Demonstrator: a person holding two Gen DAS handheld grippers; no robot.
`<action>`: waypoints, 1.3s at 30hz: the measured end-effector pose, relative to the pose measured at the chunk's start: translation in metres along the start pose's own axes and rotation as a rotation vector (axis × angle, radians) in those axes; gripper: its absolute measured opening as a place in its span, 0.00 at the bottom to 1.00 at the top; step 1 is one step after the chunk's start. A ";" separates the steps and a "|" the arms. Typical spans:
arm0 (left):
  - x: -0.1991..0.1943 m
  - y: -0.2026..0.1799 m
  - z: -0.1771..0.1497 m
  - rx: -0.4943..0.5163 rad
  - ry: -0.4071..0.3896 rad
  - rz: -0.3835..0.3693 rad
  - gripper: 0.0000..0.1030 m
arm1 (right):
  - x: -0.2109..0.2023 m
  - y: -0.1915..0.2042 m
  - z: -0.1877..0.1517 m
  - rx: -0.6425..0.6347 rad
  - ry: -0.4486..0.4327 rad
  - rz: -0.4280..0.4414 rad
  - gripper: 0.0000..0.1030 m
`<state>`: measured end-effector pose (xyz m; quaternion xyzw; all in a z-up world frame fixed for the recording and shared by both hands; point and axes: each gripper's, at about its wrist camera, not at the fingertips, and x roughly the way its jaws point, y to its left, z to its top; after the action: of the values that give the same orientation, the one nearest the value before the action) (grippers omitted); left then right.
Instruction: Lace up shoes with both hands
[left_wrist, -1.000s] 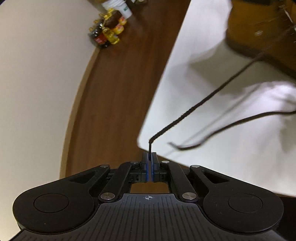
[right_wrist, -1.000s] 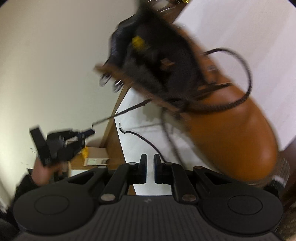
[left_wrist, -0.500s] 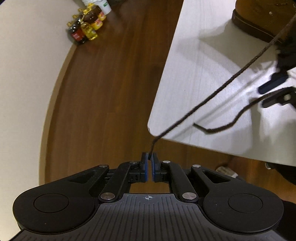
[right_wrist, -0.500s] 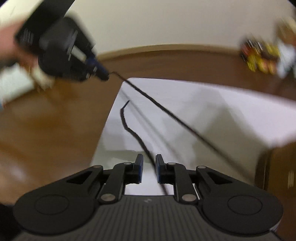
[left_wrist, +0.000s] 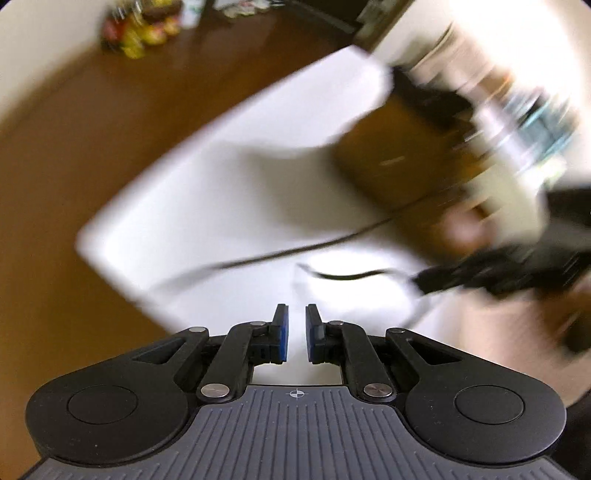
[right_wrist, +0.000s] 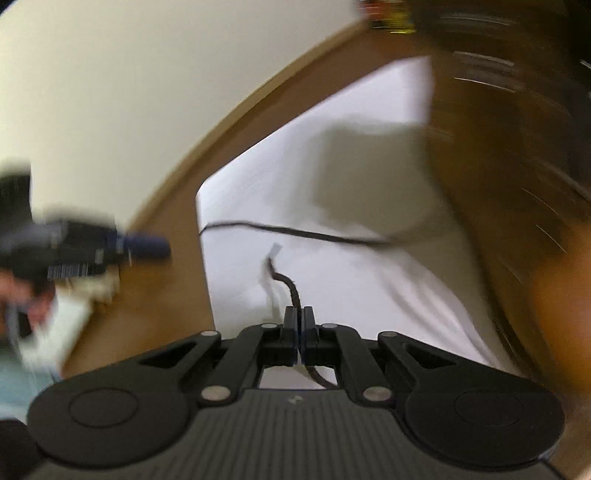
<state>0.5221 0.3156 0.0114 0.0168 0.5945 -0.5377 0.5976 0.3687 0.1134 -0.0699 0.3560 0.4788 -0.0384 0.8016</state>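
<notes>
The tan boot (right_wrist: 509, 192) stands on the white table (right_wrist: 332, 192), toward its right part in the right wrist view, blurred. Two dark lace ends trail from it across the tabletop. The near lace end (right_wrist: 291, 288) is clamped between the closed fingers of the right gripper (right_wrist: 300, 325). The far lace end (right_wrist: 295, 232) lies free, its tip at the table's left edge. The left gripper (left_wrist: 294, 332) has just been opening; its jaws stand narrowly apart with nothing between them. Beyond the table edges, brown floor (left_wrist: 74, 147) lies open up to the wall (right_wrist: 110, 92).
</notes>
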 end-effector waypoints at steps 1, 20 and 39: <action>0.013 -0.006 0.001 -0.060 0.008 -0.057 0.10 | -0.016 -0.010 -0.006 0.053 -0.034 -0.005 0.02; 0.120 -0.023 -0.013 -0.686 0.183 -0.437 0.16 | -0.077 0.009 -0.055 -0.606 -0.133 -0.135 0.02; 0.096 -0.055 0.028 -0.229 0.080 -0.211 0.03 | -0.088 0.005 -0.057 -0.599 -0.073 -0.106 0.03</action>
<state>0.4776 0.2144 -0.0162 -0.0926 0.6735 -0.5252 0.5118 0.2812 0.1279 -0.0140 0.0769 0.4576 0.0497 0.8845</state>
